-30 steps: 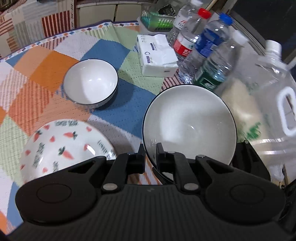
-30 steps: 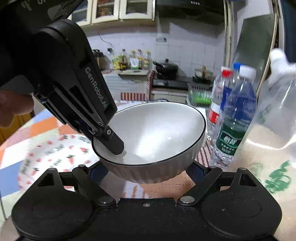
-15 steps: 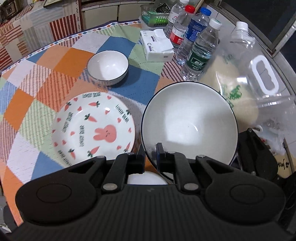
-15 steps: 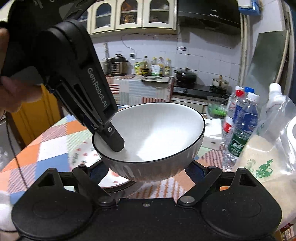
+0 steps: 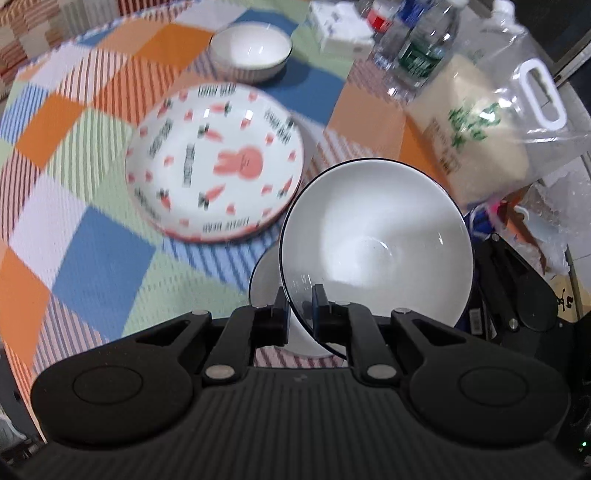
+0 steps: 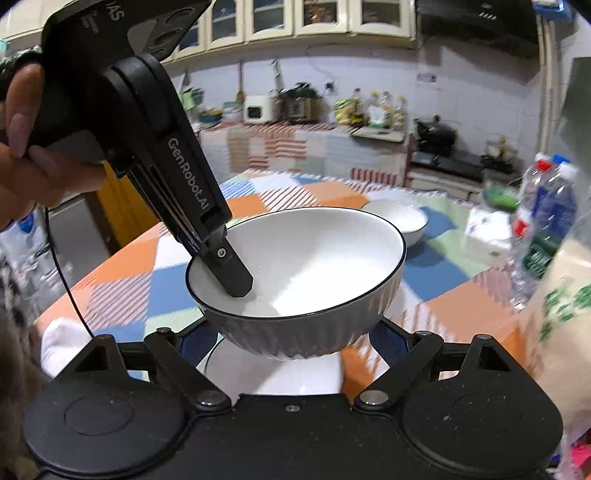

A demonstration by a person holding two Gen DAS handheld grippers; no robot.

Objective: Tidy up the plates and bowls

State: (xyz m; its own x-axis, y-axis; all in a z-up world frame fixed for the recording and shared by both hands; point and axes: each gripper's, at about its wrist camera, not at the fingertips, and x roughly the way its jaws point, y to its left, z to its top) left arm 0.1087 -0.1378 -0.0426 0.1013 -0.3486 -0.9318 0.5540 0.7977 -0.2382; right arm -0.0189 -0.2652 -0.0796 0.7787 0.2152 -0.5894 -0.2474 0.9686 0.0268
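Two tools meet at one large white ceramic bowl with a thin dark rim and a ribbed grey outside, which hangs in the air above the near right part of the table, a top covered by a checked cloth of orange, blue, green and white squares. The left tool is nearly closed, its two black fingers pinched on the near rim of that bowl, one finger inside and one outside. In the right wrist view the same left tool comes down from the upper left, held by a person's hand, with its finger tip inside the bowl. The right tool is spread wide, its dark fingers standing on either side of the bowl's lower wall; whether they touch it cannot be told.

Directly below the lifted bowl lies a plain white round dish, mostly hidden by it. To the left and farther off rests a white shallow plate printed with a pink rabbit and carrots. Beyond that plate, at the far side, sits a small white bowl with a dark rim. At the far right stand several clear plastic water bottles, a white tissue pack, and a clear plastic bag of rice with a white handle.
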